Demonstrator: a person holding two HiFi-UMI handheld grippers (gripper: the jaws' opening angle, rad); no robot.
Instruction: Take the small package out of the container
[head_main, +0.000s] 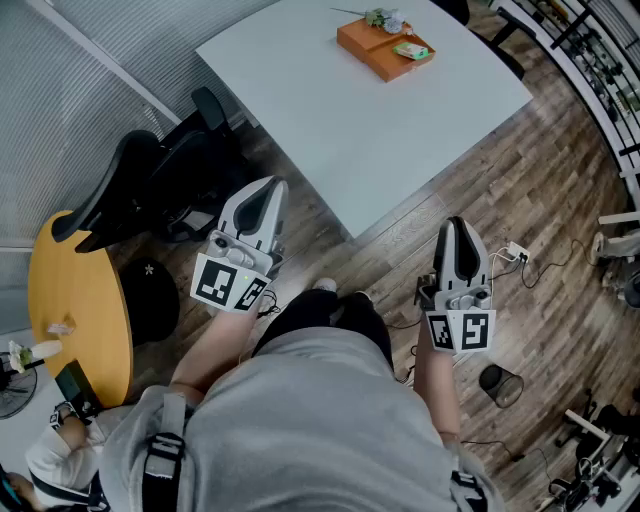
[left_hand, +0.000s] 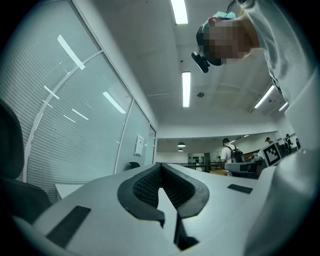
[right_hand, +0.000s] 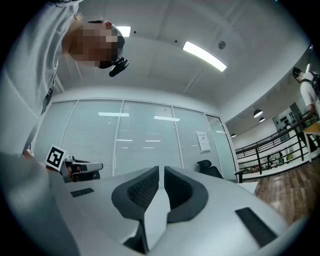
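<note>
The person stands back from the white counter (head_main: 330, 110), a gripper in each hand, both held off it over the wooden floor (head_main: 540, 190). The left gripper (head_main: 268, 184) has its fingers (left_hand: 145, 186) clenched on nothing: in the left gripper view the dark ribbed pads meet at their tips, with only a room beyond them. The right gripper (head_main: 455, 223) is also clenched and empty. Its fingers (right_hand: 141, 192) are drawn together, with a hairline slit left between the tips and a blind-covered glass wall past them.

The orange container (head_main: 372, 47) sits well ahead of both sets of fingers, near the far end of the counter and closer to the right gripper's line than to the left's. The small green package (head_main: 411, 50) lies inside it, toward its right-hand end, well apart from either gripper. At the container's far end lies a small pale sprig-like thing (head_main: 383, 18), too small to make out.

The counter's near corner points toward the gap between the two grippers, just ahead of the fingertips. A black office chair (head_main: 130, 185) stands to the outer side of the left fingers, and a round yellow table (head_main: 75, 300) lies behind and outside them.
</note>
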